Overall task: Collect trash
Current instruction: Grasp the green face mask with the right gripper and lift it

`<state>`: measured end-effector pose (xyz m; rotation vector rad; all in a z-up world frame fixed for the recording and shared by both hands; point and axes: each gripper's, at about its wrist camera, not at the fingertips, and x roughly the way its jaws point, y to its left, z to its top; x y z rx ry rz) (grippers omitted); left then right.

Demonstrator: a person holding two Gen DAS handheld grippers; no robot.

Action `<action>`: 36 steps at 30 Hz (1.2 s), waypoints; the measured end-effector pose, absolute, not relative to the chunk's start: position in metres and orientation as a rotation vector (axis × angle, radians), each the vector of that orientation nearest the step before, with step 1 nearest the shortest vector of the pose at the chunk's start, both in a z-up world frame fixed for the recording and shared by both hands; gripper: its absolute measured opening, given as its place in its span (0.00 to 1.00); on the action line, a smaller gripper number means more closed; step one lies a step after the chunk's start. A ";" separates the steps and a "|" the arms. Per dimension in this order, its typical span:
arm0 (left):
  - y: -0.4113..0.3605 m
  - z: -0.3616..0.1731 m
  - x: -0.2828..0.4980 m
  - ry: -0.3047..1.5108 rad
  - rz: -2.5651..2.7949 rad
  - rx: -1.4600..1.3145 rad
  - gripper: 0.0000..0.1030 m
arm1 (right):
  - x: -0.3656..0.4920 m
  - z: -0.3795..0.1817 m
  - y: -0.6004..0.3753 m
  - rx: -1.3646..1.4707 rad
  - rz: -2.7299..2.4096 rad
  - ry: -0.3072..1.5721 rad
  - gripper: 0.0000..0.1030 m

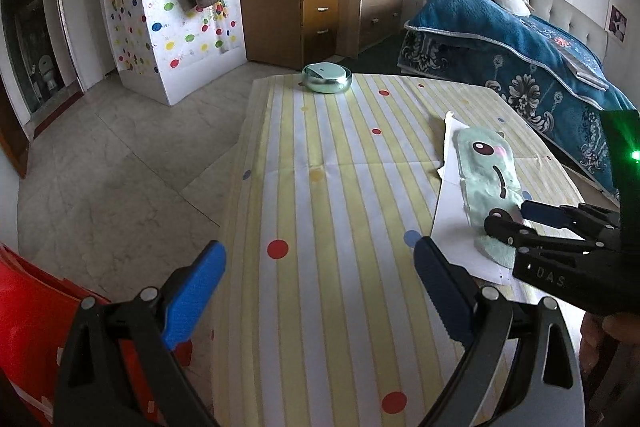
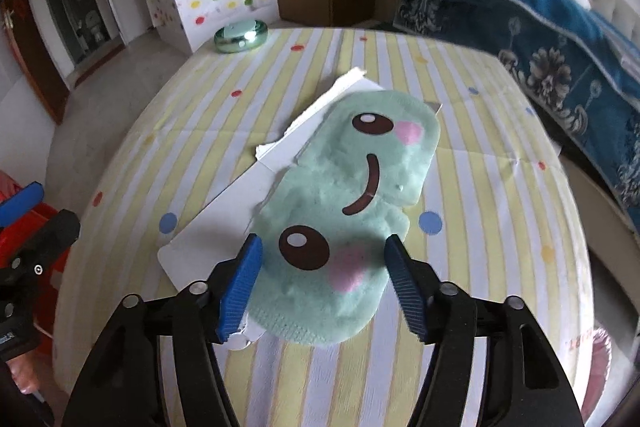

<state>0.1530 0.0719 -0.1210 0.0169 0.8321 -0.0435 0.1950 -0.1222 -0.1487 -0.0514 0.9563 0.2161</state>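
Jaws of the right gripper (image 2: 322, 281) stand open astride the near end of the mint-green eye mask (image 2: 352, 211), pads not pressing it. It lies flat on white paper (image 2: 224, 215) on the striped desk (image 1: 320, 187). Left gripper (image 1: 320, 267) hovers open beside, over bare cloth, near a red bin (image 1: 28, 307).

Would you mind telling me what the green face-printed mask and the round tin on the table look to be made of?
Mask: probably soft nonwoven fabric, matte and fuzzy, with dimpled edges. Tin: likely metal, glossy green, showing bright reflections.
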 end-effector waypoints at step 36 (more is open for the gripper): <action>0.038 -0.108 0.134 0.817 -0.038 0.058 0.89 | 0.182 -0.127 -0.164 0.063 0.196 0.882 0.28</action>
